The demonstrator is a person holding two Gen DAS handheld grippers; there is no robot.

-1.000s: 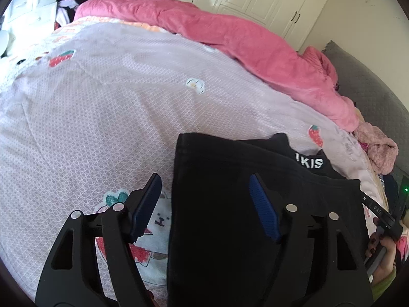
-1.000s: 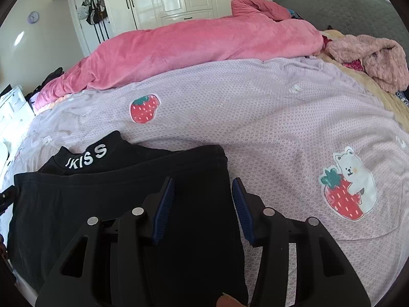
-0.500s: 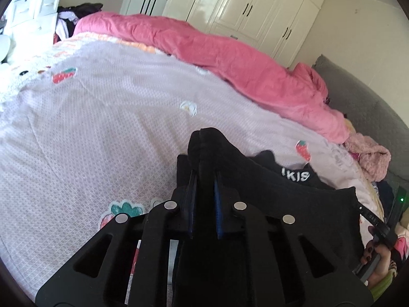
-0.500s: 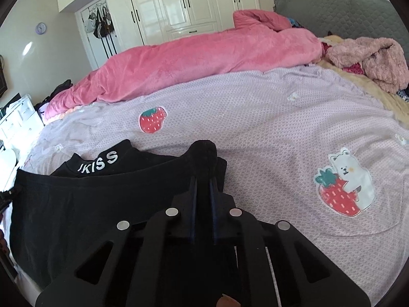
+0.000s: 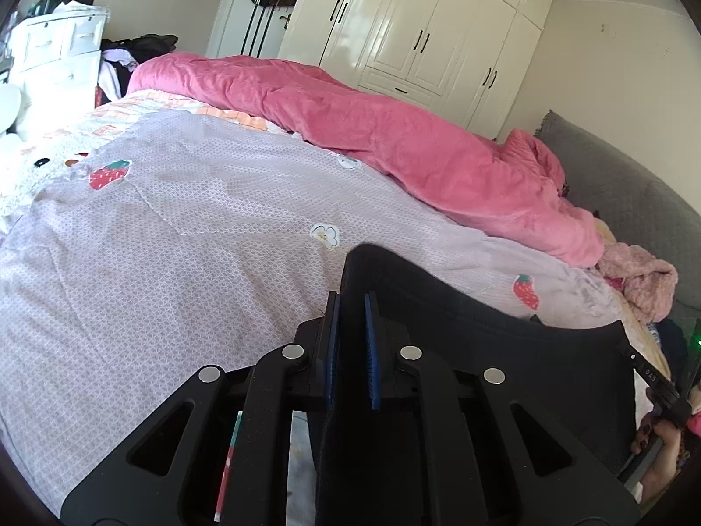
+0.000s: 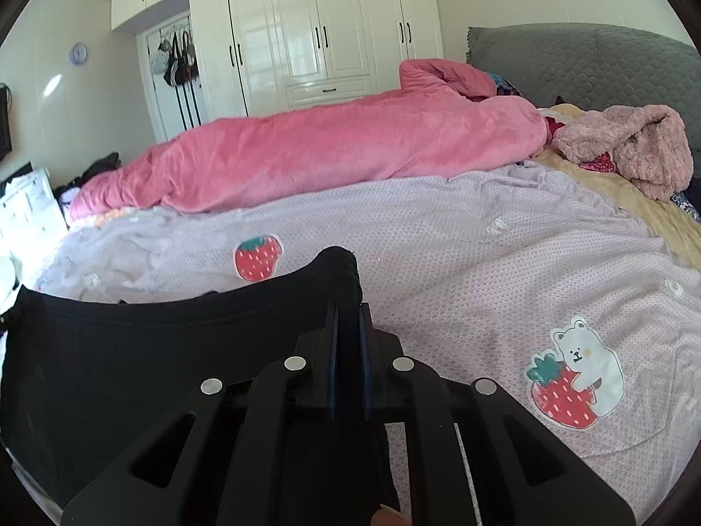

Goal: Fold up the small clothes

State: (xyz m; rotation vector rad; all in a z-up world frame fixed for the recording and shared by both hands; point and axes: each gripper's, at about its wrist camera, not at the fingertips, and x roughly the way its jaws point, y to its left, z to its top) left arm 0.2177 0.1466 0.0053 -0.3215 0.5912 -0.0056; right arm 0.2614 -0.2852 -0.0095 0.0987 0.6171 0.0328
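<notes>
Garment corners are pinched, the left hand-held gripper [image 5: 352, 307] and right hand-held gripper [image 6: 348, 313] each clamped on the black garment [image 6: 131, 350] raised over the bed [image 6: 482, 263]; best carry both evenly toward twelve o'clock, edge taut.

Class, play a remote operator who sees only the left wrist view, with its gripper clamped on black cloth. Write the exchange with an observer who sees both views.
Operator: Is the other corner held?
Observer: Yes, the right gripper is shut on the black garment.
Operator: What lies right of it?
Observer: A bear-and-strawberry patch on the lilac sheet.
Operator: Anything at the headboard?
Observer: A fluffy pink garment heaped there.
</notes>
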